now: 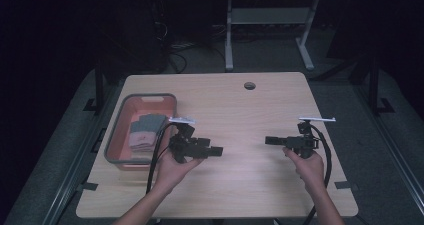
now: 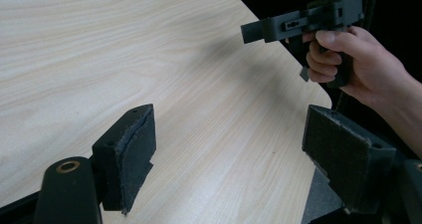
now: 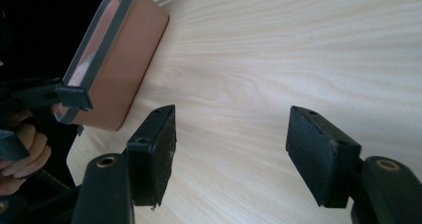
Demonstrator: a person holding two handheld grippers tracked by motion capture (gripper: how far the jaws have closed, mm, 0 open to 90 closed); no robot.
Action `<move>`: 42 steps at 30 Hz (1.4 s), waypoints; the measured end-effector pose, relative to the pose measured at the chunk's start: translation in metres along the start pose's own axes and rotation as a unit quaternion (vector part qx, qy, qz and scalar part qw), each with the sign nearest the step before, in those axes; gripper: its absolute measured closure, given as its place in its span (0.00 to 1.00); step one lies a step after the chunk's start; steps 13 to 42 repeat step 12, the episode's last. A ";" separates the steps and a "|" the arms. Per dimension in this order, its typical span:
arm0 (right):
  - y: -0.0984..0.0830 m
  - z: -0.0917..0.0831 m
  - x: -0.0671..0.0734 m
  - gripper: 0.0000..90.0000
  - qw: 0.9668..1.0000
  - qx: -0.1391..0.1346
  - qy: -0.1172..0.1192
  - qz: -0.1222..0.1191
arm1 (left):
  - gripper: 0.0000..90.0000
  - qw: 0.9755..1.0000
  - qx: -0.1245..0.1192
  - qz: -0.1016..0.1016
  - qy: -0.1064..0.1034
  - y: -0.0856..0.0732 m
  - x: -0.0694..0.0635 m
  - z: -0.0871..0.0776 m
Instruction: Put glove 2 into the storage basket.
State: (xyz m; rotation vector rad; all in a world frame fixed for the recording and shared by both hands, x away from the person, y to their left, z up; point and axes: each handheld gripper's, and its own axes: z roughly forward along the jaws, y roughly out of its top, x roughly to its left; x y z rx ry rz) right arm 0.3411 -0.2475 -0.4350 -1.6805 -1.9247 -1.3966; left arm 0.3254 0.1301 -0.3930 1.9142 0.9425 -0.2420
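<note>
Over worktop [image 1: 250, 115] near its front edge: left gripper [image 1: 216, 151] and right gripper [image 1: 270, 140] held level, tips facing each other, well apart. Fingers [image 2: 134, 144] of both spread wide, nothing between. Bin [image 1: 120, 130] with folded cloths [image 1: 145, 130] at left edge, just beside left gripper.

A second table's white legs [image 1: 228, 40] stand beyond the wooden table [image 1: 260, 185].

No text, label or number can be read anywhere.
</note>
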 end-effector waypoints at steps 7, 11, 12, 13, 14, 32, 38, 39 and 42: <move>-0.015 -0.008 -0.010 0.40 1.000 -0.001 0.004 0.005 | 0.24 1.000 0.002 0.011 -0.007 -0.012 -0.009 0.008; -0.023 -0.013 -0.008 0.40 1.000 -0.008 0.006 -0.001 | 0.24 1.000 -0.004 0.013 -0.011 -0.025 -0.014 0.011; -0.026 -0.014 -0.008 0.40 1.000 -0.013 0.010 -0.008 | 0.23 1.000 -0.004 0.016 -0.013 -0.029 -0.016 0.013; -0.026 -0.014 -0.008 0.40 1.000 -0.013 0.010 -0.008 | 0.23 1.000 -0.004 0.016 -0.013 -0.029 -0.016 0.013; -0.026 -0.014 -0.008 0.40 1.000 -0.013 0.010 -0.008 | 0.23 1.000 -0.004 0.016 -0.013 -0.029 -0.016 0.013; -0.026 -0.014 -0.008 0.40 1.000 -0.013 0.010 -0.008 | 0.23 1.000 -0.004 0.016 -0.013 -0.029 -0.016 0.013; -0.026 -0.014 -0.008 0.40 1.000 -0.013 0.010 -0.008 | 0.23 1.000 -0.004 0.016 -0.013 -0.029 -0.016 0.013; -0.026 -0.014 -0.008 0.40 1.000 -0.013 0.010 -0.008 | 0.23 1.000 -0.004 0.016 -0.013 -0.029 -0.016 0.013; -0.026 -0.014 -0.008 0.40 1.000 -0.013 0.010 -0.008 | 0.23 1.000 -0.004 0.016 -0.013 -0.029 -0.016 0.013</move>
